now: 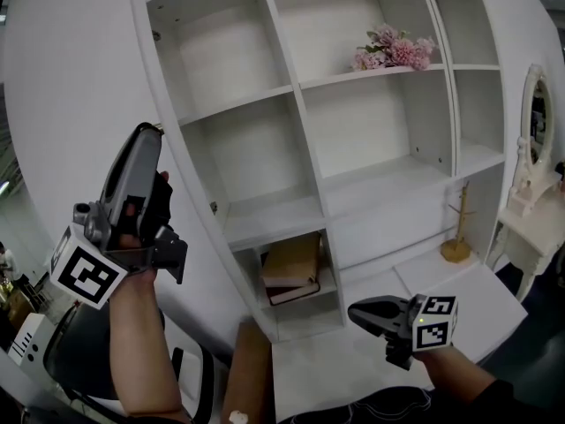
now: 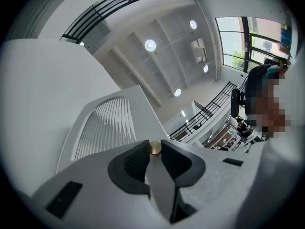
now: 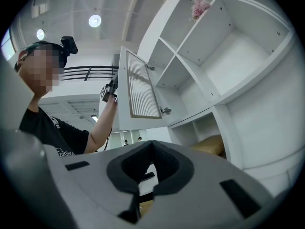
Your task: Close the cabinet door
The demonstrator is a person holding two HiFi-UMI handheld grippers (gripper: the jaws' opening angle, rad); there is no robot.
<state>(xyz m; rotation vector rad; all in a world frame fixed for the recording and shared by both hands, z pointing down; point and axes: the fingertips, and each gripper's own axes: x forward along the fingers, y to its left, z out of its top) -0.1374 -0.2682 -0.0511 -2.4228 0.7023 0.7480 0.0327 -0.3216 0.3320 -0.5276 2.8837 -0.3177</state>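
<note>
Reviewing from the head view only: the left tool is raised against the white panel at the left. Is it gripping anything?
Observer: Yes, the left tool is closed on a small brass knob.
Operator: Is that panel the cabinet door?
Observer: Yes. The right gripper view shows the door, slatted, swung open from the cabinet.
Operator: And the right tool?
Observer: Its jaws are together, empty.

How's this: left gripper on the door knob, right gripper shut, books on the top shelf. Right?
No. The books lie in a low compartment, not on the top shelf, per the head view. Left gripper on the knob, right gripper shut: correct.
</note>
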